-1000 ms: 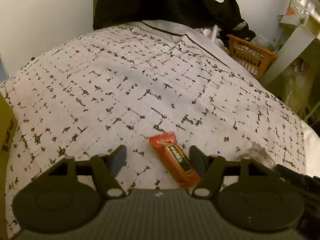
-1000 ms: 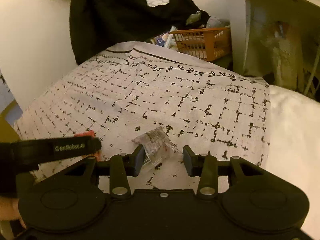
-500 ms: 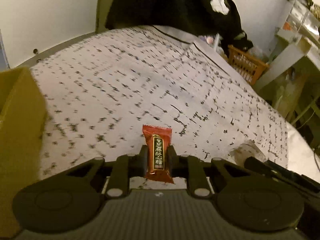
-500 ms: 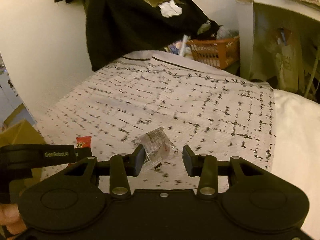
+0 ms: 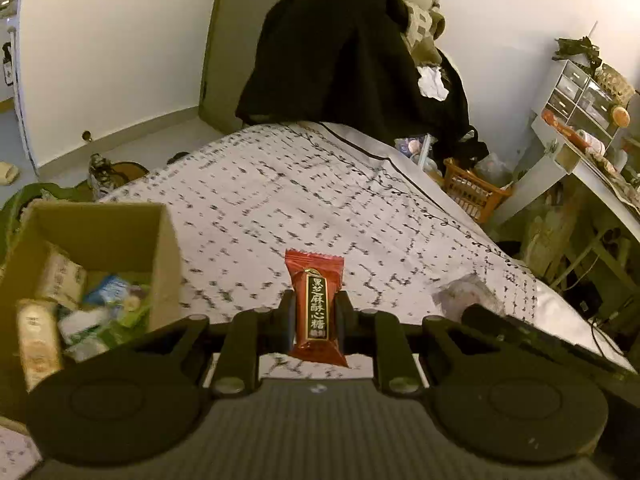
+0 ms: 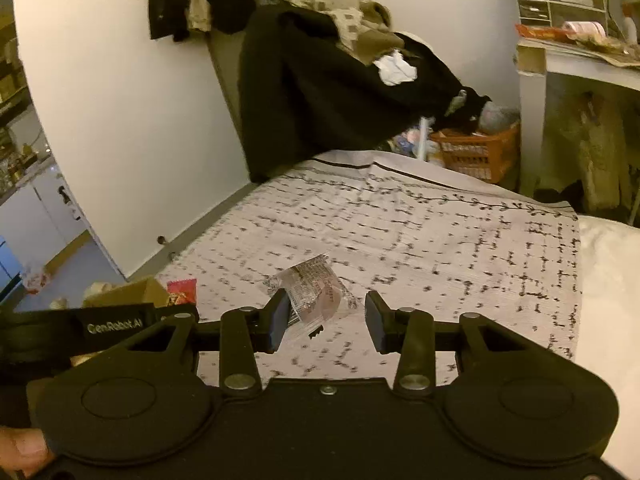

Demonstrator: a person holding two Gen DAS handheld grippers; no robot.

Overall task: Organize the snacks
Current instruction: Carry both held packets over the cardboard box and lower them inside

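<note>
A red candy packet (image 5: pixel 316 300) with dark lettering stands upright between the fingers of my left gripper (image 5: pixel 314 309), which is shut on it and holds it above the patterned bedspread (image 5: pixel 320 184). To its left is an open cardboard box (image 5: pixel 100 216) with several snack packs inside. My right gripper (image 6: pixel 326 316) holds a clear wrapped snack (image 6: pixel 312 292) off the bed, the packet lying mostly against the left finger. That clear snack (image 5: pixel 466 294) also shows in the left wrist view. The red candy (image 6: pixel 182 292) and the box (image 6: pixel 128 292) appear low on the left in the right wrist view.
Dark clothes (image 5: pixel 352 60) hang at the far end of the bed. An orange basket (image 5: pixel 472 192) sits beyond the bed's right corner beside a white desk (image 5: pixel 568 160). A white pillow or sheet (image 6: pixel 612 300) lies on the right. A person's thumb (image 6: pixel 20 448) shows at the lower left.
My left gripper closed on the red candy and lifted it from the bed, bringing the cardboard box into view. My right gripper rose too, still carrying the clear snack.
</note>
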